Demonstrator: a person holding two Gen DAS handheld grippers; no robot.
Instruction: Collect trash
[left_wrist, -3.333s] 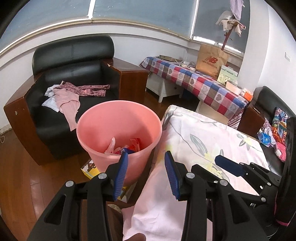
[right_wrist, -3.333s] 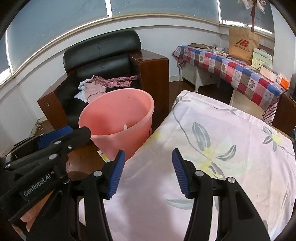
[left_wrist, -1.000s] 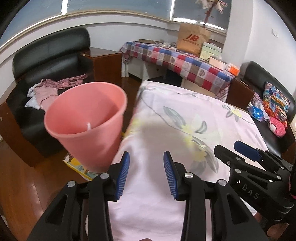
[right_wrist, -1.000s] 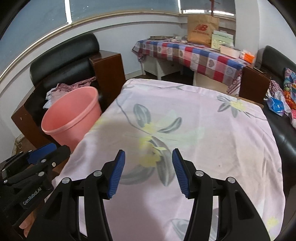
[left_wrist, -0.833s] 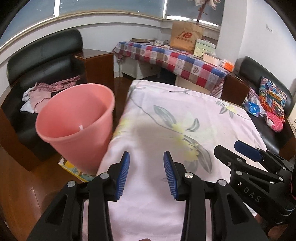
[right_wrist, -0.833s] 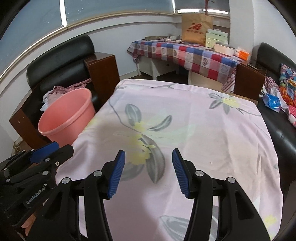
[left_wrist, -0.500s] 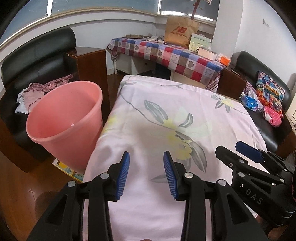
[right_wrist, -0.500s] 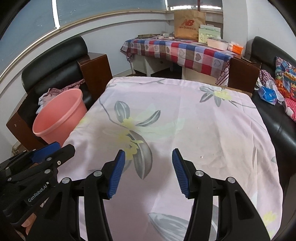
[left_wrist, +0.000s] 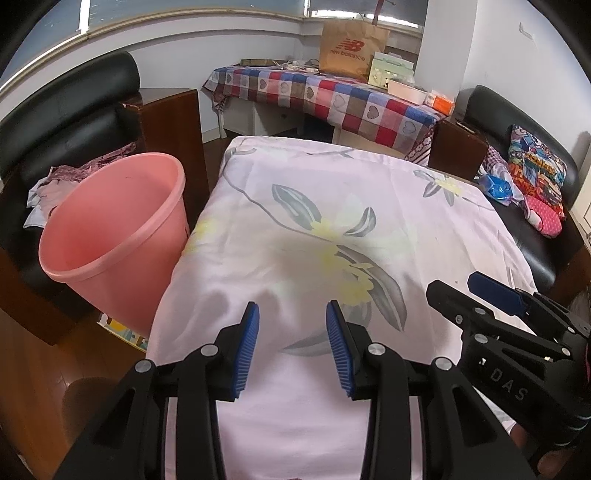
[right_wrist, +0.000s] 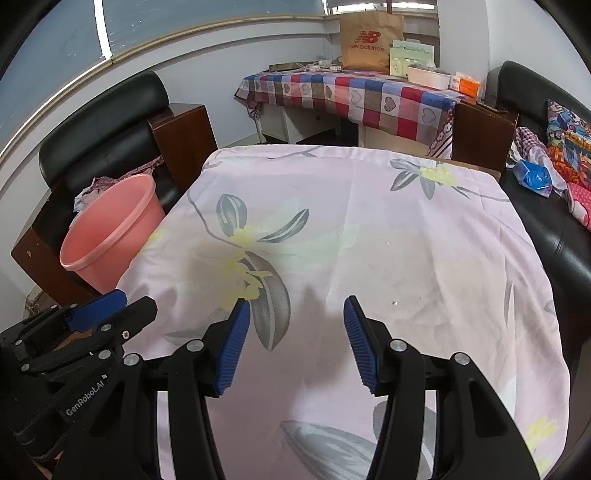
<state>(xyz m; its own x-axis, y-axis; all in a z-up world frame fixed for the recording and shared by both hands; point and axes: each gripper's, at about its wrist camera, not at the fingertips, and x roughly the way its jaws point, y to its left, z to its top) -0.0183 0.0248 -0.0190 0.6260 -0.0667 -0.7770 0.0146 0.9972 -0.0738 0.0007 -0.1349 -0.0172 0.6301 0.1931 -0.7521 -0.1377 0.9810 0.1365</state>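
2 empty grippers (left_wrist: 291, 345) (right_wrist: 297, 341) (bin (left_wrist: 110, 236) leftward)

The left gripper (left_wrist: 291, 343) hangs over the near end of a table covered with a pale pink floral cloth (left_wrist: 332, 229), its blue-padded jaws apart with nothing between them. The right gripper (left_wrist: 495, 295) juts in over the table's near right corner. A pink plastic bin (left_wrist: 110, 236) stands on the floor just beside the table's left edge. Behind it, crumpled clothes (left_wrist: 59, 181) lie on a black leather armchair (left_wrist: 66, 107). Past the far edge stands a desk under a checked cloth (left_wrist: 332, 99), bearing a brown paper bag (left_wrist: 351, 48).
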